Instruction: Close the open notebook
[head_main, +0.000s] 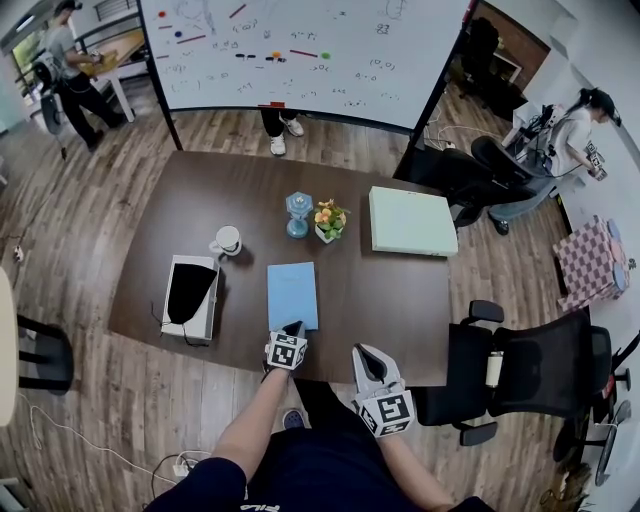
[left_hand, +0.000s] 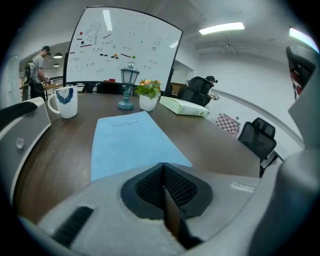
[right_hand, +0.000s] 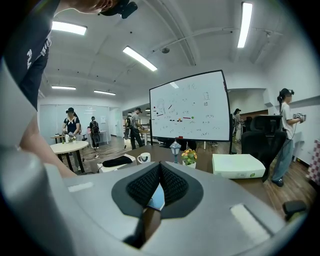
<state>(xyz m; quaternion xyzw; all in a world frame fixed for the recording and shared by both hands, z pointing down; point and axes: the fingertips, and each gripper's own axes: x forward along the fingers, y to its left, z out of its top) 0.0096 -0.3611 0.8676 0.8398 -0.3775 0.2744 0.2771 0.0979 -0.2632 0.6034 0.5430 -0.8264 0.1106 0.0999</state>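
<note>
Closest to the viewer, the person's two forearms reach forward over the near edge of a dark wooden bench (head_main: 390, 300). The left tool (head_main: 293, 326) has its jaws pressed together with nothing between them; its tip sits at the near edge of the notebook (head_main: 292, 293), though contact cannot be judged. The right tool (head_main: 362, 350), jaws also together and empty, is held at the bench's near edge, just right of the left one.

The notebook lies flat and closed, light blue cover up, in the middle of the bench. To its left is an open white box (head_main: 205, 315) with something black inside. Behind that stands a white mug (head_main: 228, 241). Further back are a small blue lantern ornament (head_main: 297, 213), potted flowers (head_main: 329, 220) and a pale green box (head_main: 411, 221). A whiteboard (head_main: 300, 50) stands beyond the bench.
</note>
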